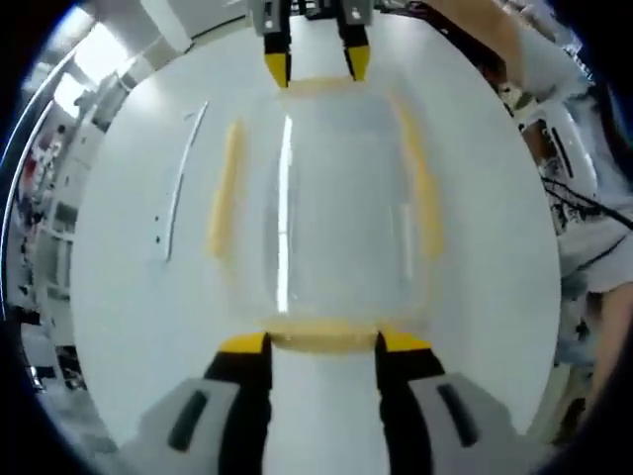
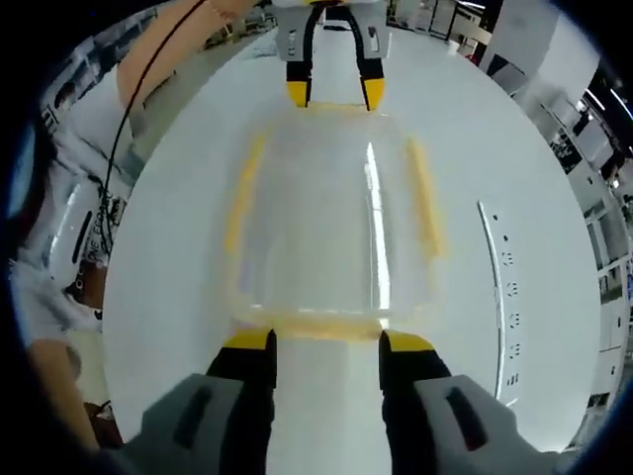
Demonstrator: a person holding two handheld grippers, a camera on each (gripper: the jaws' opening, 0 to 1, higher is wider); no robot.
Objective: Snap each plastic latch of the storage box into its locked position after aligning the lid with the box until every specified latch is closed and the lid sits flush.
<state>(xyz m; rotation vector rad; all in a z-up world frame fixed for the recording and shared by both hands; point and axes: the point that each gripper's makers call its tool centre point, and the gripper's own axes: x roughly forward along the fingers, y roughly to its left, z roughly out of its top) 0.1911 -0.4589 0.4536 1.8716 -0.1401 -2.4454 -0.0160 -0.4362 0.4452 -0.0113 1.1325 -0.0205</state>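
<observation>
Left gripper view. Left gripper [image 1: 321, 342]: two black jaws with yellow tips rising from the bottom edge, set well apart, nothing clamped between them. The tips sit at the near short end of the storage box [image 1: 321, 213], against or just short of the yellow latch [image 1: 318, 339] there; contact cannot be told through the blur. The storage box is clear plastic with its lid on, lying flat on a white table [image 1: 129, 327], with yellow latches along its long sides. At the far short end the right gripper [image 1: 316, 64] enters from the top, its yellow-tipped jaws also apart, tips at the box's far edge. A person's sleeve [image 1: 574, 198] shows at the right.

Right gripper view. Right gripper [image 2: 326, 341]: black jaws, yellow tips, spread wide with no object gripped. The tips stand at the near short end of the storage box [image 2: 331, 208], right at the yellow latch strip [image 2: 321, 327] along that edge. The box lies centred on the white table [image 2: 168, 297], lid in place, yellow latches down both long sides. The left gripper [image 2: 334, 92] appears at the far end, jaws apart, tips at the far rim. A person's arm [image 2: 163, 59] shows at upper left.
</observation>
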